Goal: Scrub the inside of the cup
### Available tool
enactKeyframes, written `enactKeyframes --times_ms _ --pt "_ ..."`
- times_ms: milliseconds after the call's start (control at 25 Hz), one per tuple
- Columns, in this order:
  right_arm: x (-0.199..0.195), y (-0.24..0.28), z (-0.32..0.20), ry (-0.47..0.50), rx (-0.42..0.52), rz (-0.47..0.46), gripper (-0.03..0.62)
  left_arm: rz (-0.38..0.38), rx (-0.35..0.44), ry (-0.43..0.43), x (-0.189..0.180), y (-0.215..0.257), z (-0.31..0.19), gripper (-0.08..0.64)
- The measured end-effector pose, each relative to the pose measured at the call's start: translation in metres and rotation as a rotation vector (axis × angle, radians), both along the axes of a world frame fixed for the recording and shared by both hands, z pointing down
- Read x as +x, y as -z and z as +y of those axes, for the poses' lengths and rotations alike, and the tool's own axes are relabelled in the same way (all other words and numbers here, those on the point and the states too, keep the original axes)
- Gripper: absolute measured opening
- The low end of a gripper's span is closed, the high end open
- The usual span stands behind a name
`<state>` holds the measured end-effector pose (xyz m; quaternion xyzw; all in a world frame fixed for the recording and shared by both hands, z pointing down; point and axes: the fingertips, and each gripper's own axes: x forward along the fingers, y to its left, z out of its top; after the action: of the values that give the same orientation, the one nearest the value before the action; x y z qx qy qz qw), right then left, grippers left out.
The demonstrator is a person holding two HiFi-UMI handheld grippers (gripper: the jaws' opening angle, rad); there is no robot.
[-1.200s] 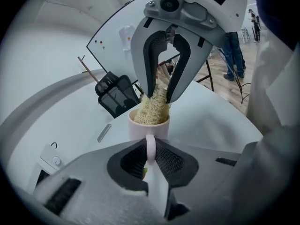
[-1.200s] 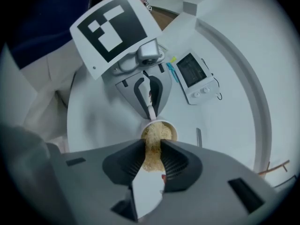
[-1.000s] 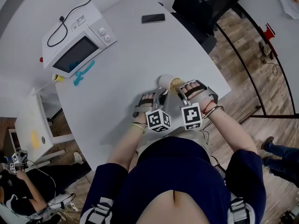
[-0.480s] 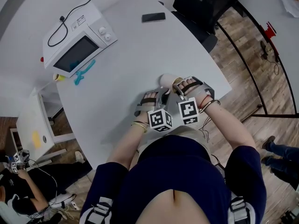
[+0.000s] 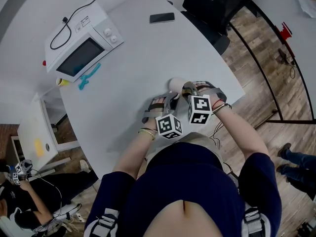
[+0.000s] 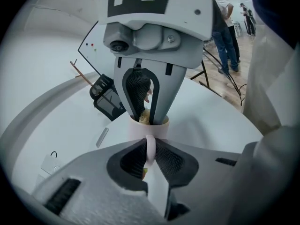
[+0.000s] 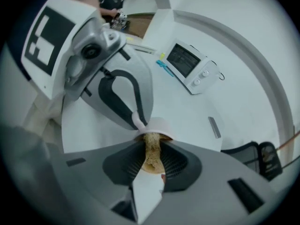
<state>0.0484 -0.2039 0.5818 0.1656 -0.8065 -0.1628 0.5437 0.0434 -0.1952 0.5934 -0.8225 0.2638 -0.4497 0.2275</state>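
A pale cup lies tilted near the table's front right edge, its mouth toward me. My left gripper is shut on the cup's handle, which stands between the ribbed pads in the left gripper view. My right gripper is shut on a tan sponge, and its fingertips reach into the cup's mouth. From the left gripper view the right gripper comes down into the cup, with the sponge showing at the rim. The cup's inside is hidden.
A white microwave with a black cord stands at the back left. A turquoise tool and a yellow item lie in front of it. A dark phone lies at the far edge, near a black chair. The table's right edge is close.
My right gripper has rolled at the cup's mouth, and its marker cube has swung left and turned. The left gripper and the cup have kept still.
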Motion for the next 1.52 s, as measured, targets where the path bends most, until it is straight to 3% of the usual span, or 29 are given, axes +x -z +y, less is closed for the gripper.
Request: enactKeyframes --times_ms 680,1040,1240,1440,1520 --pt "0.022 0.001 -0.022 -0.868 -0.743 -0.784 0.107 0.008 0.002 -0.005 0.000 -0.002 0.004 0.055" --pt "0.035 -0.008 -0.024 -1.276 -1.072 -1.147 0.107 -0.002 0.029 -0.026 0.002 -0.002 0.005 0.055" --pt "0.044 -0.022 -0.016 -1.556 -1.318 -1.384 0.107 -0.016 0.050 -0.039 0.003 -0.004 0.009 0.055" --pt "0.044 -0.026 -0.007 -1.738 -1.499 -1.620 0.107 -0.041 0.074 -0.056 0.002 -0.006 0.011 0.057" --pt "0.043 -0.025 -0.004 -1.781 -1.531 -1.698 0.108 -0.046 0.073 -0.055 0.001 -0.007 0.012 0.057"
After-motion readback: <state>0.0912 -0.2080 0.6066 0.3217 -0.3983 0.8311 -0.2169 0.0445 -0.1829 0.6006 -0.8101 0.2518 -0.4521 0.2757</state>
